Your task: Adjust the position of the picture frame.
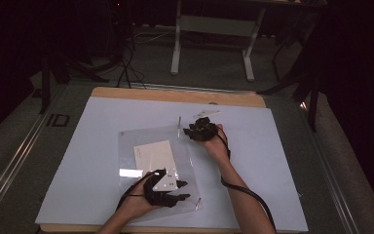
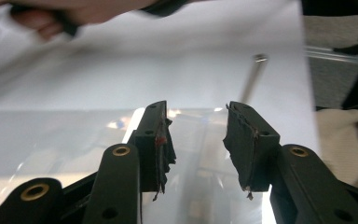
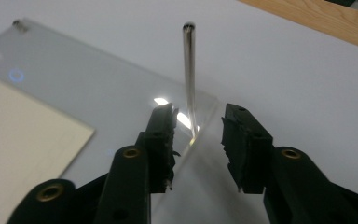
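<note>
A clear plastic plate (image 1: 131, 141) lies on the white sheet, with a pale card (image 1: 153, 155) on it. Thin metal posts stand at its corners. My right gripper (image 1: 188, 131) is at the far right corner, open. In the right gripper view its jaws (image 3: 198, 135) flank the plate's corner (image 3: 193, 140) without pressing, and the upright post (image 3: 189, 79) rises just ahead. The card (image 3: 23, 135) lies to the left. My left gripper (image 1: 184, 190) is near the plate's front right part, open. Between its jaws (image 2: 196, 135) there is only the glossy plate (image 2: 74, 135), with a post (image 2: 256, 77) beyond.
The white sheet (image 1: 272, 165) covers most of a wooden table (image 1: 175, 95). A small white piece (image 1: 207, 113) lies behind the right gripper. A cable trails from the right hand (image 1: 253, 195). Table legs (image 1: 176, 48) and dark stands are on the floor beyond.
</note>
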